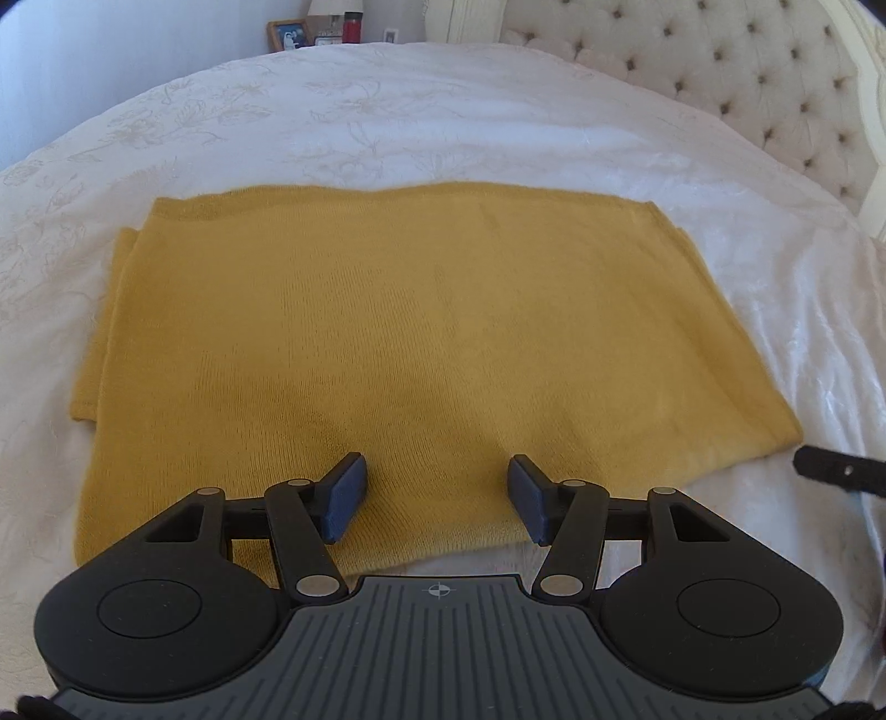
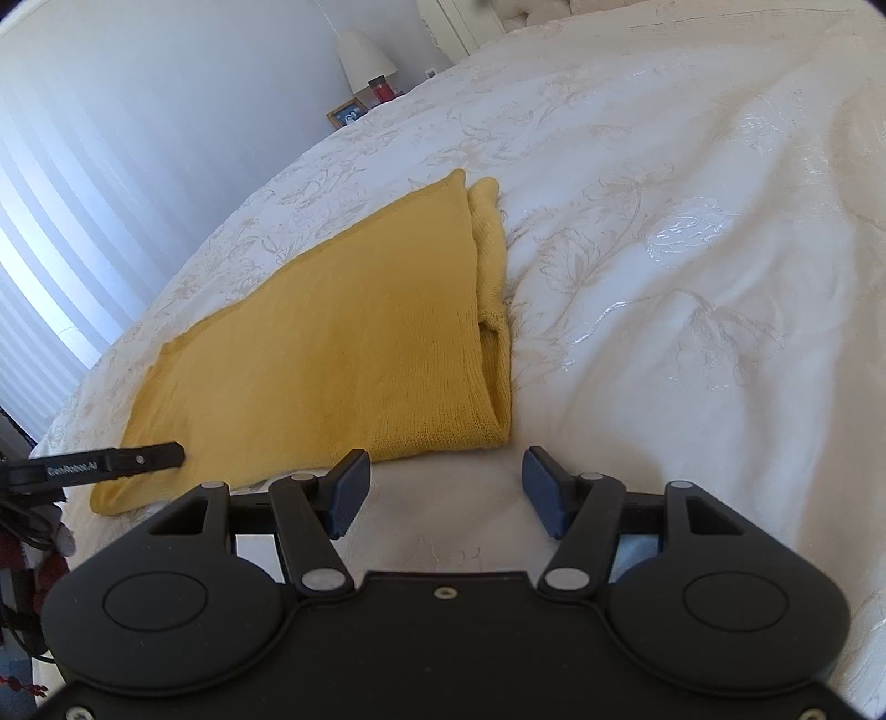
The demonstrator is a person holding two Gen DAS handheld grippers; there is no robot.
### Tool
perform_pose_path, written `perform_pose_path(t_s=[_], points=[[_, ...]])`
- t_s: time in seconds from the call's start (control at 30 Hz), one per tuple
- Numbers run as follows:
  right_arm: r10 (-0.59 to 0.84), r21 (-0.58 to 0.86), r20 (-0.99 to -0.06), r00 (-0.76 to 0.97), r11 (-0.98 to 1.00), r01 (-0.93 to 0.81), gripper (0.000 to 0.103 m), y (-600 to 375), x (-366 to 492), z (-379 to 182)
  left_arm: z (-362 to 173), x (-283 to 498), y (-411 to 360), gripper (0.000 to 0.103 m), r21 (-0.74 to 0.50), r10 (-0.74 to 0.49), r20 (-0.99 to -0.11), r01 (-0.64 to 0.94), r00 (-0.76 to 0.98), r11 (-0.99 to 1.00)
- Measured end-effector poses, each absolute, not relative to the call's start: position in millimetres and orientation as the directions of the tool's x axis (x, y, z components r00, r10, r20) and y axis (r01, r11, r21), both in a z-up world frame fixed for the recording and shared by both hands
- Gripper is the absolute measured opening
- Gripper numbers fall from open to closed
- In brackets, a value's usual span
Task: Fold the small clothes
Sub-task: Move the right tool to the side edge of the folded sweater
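Note:
A mustard-yellow knit garment lies folded into a flat rectangle on the white bedspread. My left gripper hovers over the garment's near edge, open, with only flat cloth beneath the gap and no fabric pinched by its blue pads. In the right wrist view the same garment stretches away to the left, with a doubled layer along its right side. My right gripper stands open over bare bedspread just in front of the garment's near right corner. One finger of the left gripper shows above the cloth's near left part.
A tufted cream headboard rises at the far right. Beyond the bed stands a nightstand with a picture frame, a lamp and a red jar. Striped pale curtains hang on the left. The embroidered bedspread spreads to the right.

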State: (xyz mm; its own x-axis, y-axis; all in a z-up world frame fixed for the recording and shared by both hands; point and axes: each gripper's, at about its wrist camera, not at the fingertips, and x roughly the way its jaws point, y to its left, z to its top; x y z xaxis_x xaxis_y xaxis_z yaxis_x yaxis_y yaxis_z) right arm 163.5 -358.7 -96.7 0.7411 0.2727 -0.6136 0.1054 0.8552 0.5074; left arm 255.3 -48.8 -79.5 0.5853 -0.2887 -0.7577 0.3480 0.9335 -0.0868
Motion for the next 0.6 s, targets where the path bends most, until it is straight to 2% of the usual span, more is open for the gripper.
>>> perform_pose_path(t_s=[0.13, 0.37, 0.6], points=[[0.345, 0.618, -0.532, 0.773, 0.783, 0.076, 0.076, -375, 156, -97, -83, 247, -43, 0.056, -0.081, -0.297, -0.747, 0.363, 0.594, 0.928], [0.357, 0.664, -0.463, 0.811, 0.746, 0.051, 0.078, -399, 181, -98, -82, 250, -43, 0.056, -0.101, -0.3, -0.757, 0.35, 0.58, 0.931], [0.384, 0.651, -0.478, 0.79, 0.759, 0.024, 0.078, -403, 230, -110, -82, 252, -44, 0.058, -0.111, -0.3, -0.76, 0.339, 0.577, 0.934]])
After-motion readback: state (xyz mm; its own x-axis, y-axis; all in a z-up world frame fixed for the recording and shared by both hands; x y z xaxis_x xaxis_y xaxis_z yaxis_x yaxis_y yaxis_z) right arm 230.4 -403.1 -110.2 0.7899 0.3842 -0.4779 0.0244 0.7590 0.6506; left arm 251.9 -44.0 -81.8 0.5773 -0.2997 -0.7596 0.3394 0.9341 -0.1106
